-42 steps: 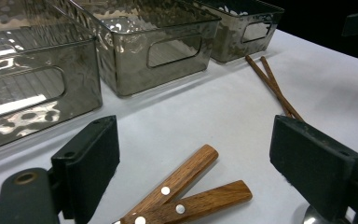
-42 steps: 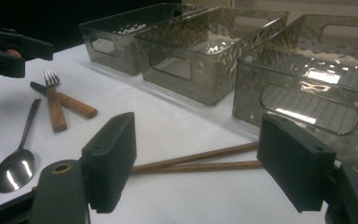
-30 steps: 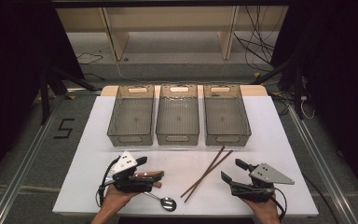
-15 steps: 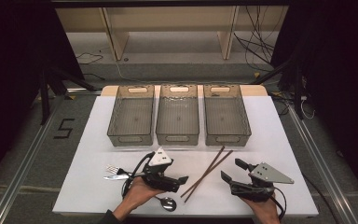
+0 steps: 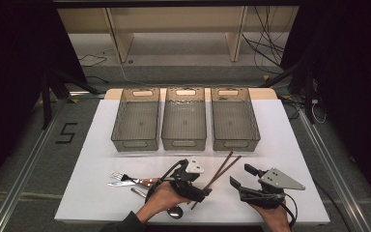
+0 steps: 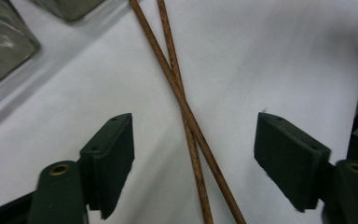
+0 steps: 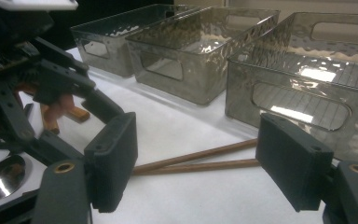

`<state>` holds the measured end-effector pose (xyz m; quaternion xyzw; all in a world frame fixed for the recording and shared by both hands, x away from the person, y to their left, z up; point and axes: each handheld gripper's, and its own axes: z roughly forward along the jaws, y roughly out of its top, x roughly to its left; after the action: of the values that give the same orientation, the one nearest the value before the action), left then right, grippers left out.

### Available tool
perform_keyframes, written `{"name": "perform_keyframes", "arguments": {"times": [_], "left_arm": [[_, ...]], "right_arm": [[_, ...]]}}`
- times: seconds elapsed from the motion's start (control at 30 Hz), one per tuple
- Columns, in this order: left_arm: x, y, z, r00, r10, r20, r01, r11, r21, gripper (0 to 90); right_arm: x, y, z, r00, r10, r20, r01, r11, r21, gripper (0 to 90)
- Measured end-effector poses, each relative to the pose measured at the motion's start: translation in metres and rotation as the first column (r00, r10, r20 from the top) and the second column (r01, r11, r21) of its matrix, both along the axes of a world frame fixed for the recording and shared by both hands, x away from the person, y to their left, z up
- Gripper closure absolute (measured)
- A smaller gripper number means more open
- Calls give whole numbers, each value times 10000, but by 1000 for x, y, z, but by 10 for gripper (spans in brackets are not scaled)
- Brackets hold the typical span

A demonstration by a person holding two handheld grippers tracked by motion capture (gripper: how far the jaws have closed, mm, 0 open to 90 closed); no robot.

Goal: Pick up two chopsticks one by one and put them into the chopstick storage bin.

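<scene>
Two brown chopsticks (image 6: 186,116) lie crossed on the white table (image 5: 101,145), near the front of the right-hand bin (image 5: 234,118). Left gripper (image 5: 200,191) sits over their lower ends, sticks between its jaws but untouched; jaws have just been closing, gap remains. Sticks look light, stiff, thin, smooth, likely to roll or scissor apart, so pinch both near the crossing. Right gripper (image 5: 239,178) open, empty, just beside them.

Black "5" on floor (image 5: 66,133) left of table
</scene>
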<state>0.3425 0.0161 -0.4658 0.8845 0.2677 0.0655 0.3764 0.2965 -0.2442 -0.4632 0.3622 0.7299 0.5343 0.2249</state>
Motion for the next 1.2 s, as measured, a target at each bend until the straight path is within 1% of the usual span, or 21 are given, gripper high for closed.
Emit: {"name": "perform_keyframes", "arguments": {"times": [0.03,0.07,0.1,0.13,0.17,0.2,0.27,0.3,0.37,0.43,0.47,0.53,0.7,0.77,0.8,0.83,0.93,1.0,1.07,1.13,1.2], "left_arm": [[0,-6,-2,10000,-69,-17,69,9999,151,321],[0,-6,-2,10000,-69,-17,69,9999,151,343],[0,-9,-3,9999,-118,20,117,9996,241,371],[1,-13,-4,9999,-151,-10,151,9991,383,401],[1,-13,-4,9999,-151,-10,151,9991,383,430],[2,-15,-5,9998,-158,-87,162,9988,473,458],[3,-17,-8,9999,-141,-33,143,9961,871,487],[3,-18,-9,10000,-91,0,90,9955,944,502],[4,-18,-10,9998,-137,-129,149,9955,932,531],[5,-19,-12,9996,-187,-204,207,9944,1038,557],[5,-19,-14,9993,-207,-308,241,9931,1146,574],[6,-18,-15,9990,-133,-429,178,9940,1076,611],[7,-18,-15,9984,-169,-541,226,9940,1072,694],[8,-18,-16,9983,-112,-568,170,9947,1018,722],[8,-19,-16,9979,4,-655,55,9960,894,722],[9,-17,-16,9974,-17,-714,81,9960,886,748],[12,-15,-17,9947,118,-1020,-56,9981,612,765],[13,-13,-17,9932,198,-1149,-144,9988,474,772],[15,-12,-17,9917,175,-1272,-115,9988,473,793],[16,-10,-17,9905,235,-1352,-182,9990,396,835],[18,-9,-18,9882,228,-1512,-194,9995,240,837]], "right_arm": [[0,0,0,10000,9,-5,-9,10000,-1,300],[0,0,0,10000,12,-6,-12,10000,9,300],[0,1,0,10000,23,-4,-23,10000,25,301],[0,1,0,10000,14,-5,-14,10000,3,301],[0,1,0,10000,14,-5,-14,10000,3,301],[0,1,0,10000,38,0,-38,10000,-27,302],[0,1,0,10000,41,8,-41,10000,-26,302],[0,1,0,10000,42,2,-42,10000,-30,302],[0,1,-1,10000,35,-19,-36,10000,-29,303],[0,1,-1,10000,47,-16,-47,10000,-54,304],[0,1,-1,10000,52,-14,-52,10000,-55,304],[0,2,-1,10000,70,-8,-70,10000,-68,304],[0,2,-1,10000,69,4,-69,9999,-82,305],[0,2,-1,10000,60,5,-60,10000,-75,306],[0,2,-1,10000,60,5,-60,10000,-75,306],[0,2,-1,10000,59,24,-59,9999,-92,306],[0,2,-1,10000,58,31,-58,9999,-102,307],[0,2,-1,10000,76,9,-76,9999,-116,306],[0,3,-1,10000,79,16,-79,9999,-141,307],[0,3,-1,9999,103,31,-102,9998,-192,307],[0,3,-1,9999,111,23,-111,9998,-185,307]]}}
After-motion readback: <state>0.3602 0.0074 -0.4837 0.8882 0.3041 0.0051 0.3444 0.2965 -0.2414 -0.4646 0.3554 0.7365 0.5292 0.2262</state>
